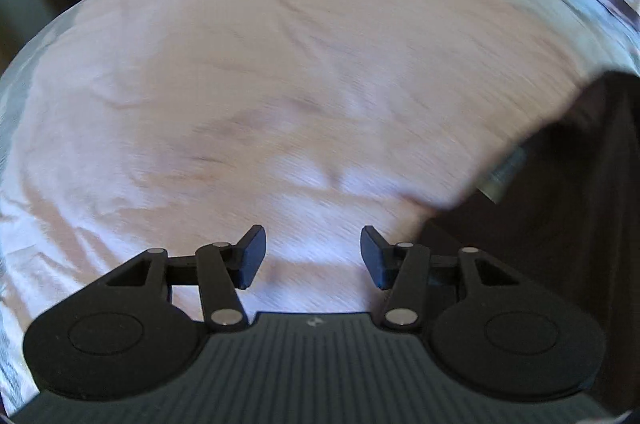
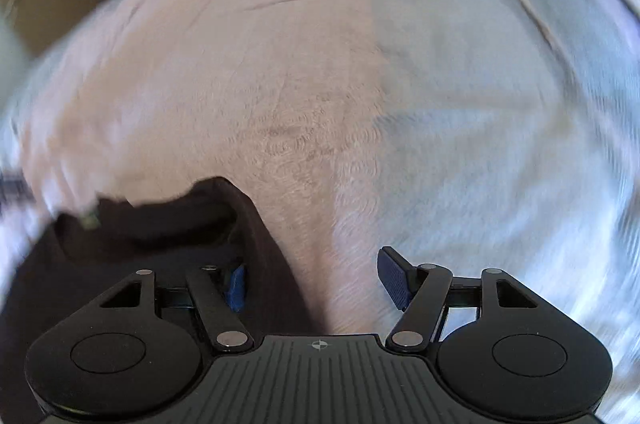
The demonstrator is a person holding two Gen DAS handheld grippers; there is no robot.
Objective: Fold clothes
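I see both grippers — left gripper (image 1: 313,256), right gripper (image 2: 316,278) — spread, empty; dark garment (image 2: 168,220) by my right gripper looks soft, limp — I'd pinch its edge.

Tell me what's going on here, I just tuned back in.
A person with a gripper in each hand is working over a pale pink cloth spread on a light bed surface. A dark garment lies at the near edge, between the two views. The left gripper is open over the pink cloth, holding nothing. The right gripper is open too, its left finger partly hidden behind the dark garment. Both views are motion-blurred; no fold shows.
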